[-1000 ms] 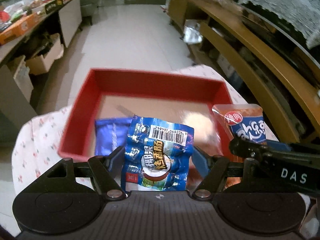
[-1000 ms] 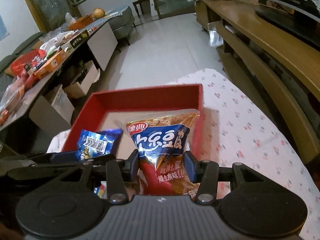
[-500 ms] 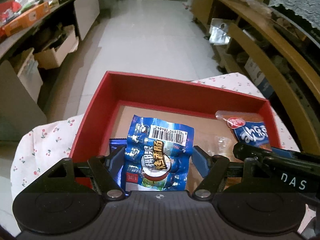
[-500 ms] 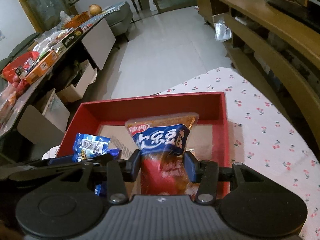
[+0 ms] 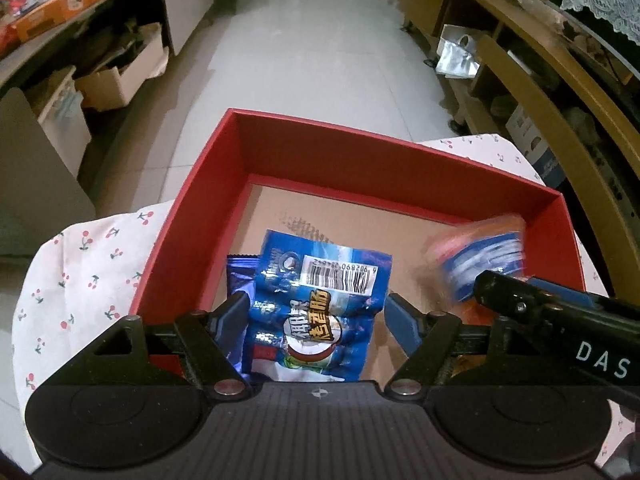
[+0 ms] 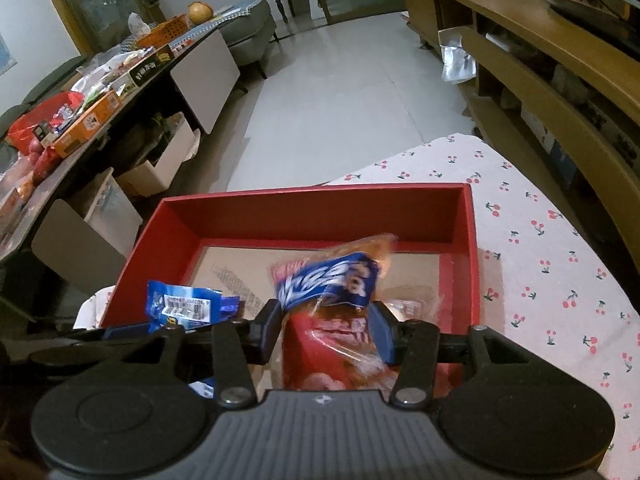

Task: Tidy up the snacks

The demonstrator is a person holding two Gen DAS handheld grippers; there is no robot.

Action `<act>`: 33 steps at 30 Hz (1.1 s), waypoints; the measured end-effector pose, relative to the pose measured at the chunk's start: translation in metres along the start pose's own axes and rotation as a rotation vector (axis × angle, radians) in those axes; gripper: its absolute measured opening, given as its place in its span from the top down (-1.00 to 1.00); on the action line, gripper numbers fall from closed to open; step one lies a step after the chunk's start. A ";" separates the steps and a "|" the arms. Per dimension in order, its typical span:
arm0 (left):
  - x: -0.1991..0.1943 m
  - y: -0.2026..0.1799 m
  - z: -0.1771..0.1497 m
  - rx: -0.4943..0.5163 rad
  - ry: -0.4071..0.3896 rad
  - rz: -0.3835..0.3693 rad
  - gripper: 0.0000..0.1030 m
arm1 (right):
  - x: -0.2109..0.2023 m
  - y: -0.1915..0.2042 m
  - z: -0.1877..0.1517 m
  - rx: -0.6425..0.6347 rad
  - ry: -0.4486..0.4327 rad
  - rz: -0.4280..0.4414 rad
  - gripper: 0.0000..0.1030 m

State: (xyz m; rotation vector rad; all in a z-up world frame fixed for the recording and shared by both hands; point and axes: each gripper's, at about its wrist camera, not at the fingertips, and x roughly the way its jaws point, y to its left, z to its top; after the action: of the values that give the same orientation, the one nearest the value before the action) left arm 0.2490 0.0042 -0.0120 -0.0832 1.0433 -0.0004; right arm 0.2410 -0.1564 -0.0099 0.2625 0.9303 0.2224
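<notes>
Both packets are over the red box (image 5: 192, 204) on the bench: left gripper (image 5: 318, 316), fingers apart around the blue packet (image 5: 320, 312), and right gripper (image 6: 326, 330), fingers spread beside the blurred orange packet (image 6: 328, 336), should lift straight clear.

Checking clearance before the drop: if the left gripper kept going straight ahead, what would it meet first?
Probably the red box's cardboard floor, then its far wall; depth is unclear.
</notes>
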 end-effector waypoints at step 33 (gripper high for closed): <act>-0.049 0.004 -0.002 -0.045 -0.103 -0.039 -0.68 | -0.048 0.007 0.003 0.019 -0.122 0.019 -0.23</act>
State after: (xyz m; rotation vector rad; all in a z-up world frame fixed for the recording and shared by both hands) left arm 0.2222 0.0104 0.0287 -0.1434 0.9384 -0.0078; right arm 0.2156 -0.1646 0.0303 0.2992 0.8097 0.2133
